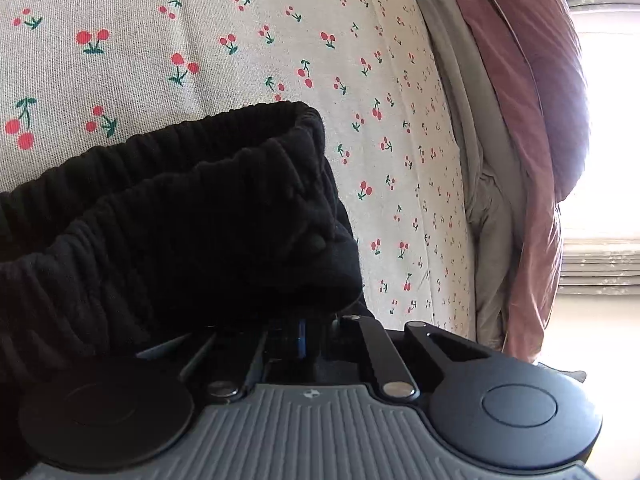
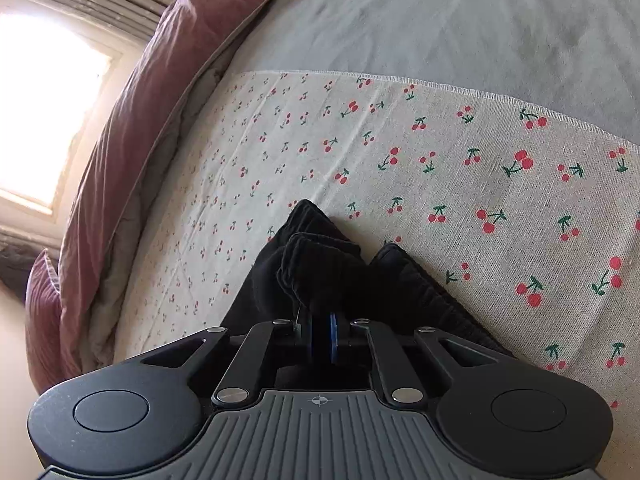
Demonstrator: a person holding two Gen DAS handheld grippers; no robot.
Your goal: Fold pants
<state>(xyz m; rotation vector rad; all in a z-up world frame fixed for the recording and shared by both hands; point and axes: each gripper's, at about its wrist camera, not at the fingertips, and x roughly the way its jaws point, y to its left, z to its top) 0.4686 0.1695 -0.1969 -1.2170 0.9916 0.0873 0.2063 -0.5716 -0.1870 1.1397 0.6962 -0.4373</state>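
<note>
Black ribbed pants (image 1: 180,208) lie on a cherry-print cloth (image 1: 200,40), their elastic waistband curving across the left of the left wrist view. My left gripper (image 1: 304,320) is shut on a bunched corner of the pants, and the fabric hides its fingertips. In the right wrist view another bunch of the black pants (image 2: 320,268) rises from between the blue pads (image 2: 333,336). My right gripper (image 2: 322,320) is shut on it, low over the cherry-print cloth (image 2: 440,184).
A dusty-pink quilt (image 1: 532,100) with a grey lining is heaped along the right side of the cloth; the right wrist view has this quilt (image 2: 132,128) on the left. A grey blanket (image 2: 440,20) lies beyond the cloth's stitched edge. A bright window (image 2: 40,100) glares.
</note>
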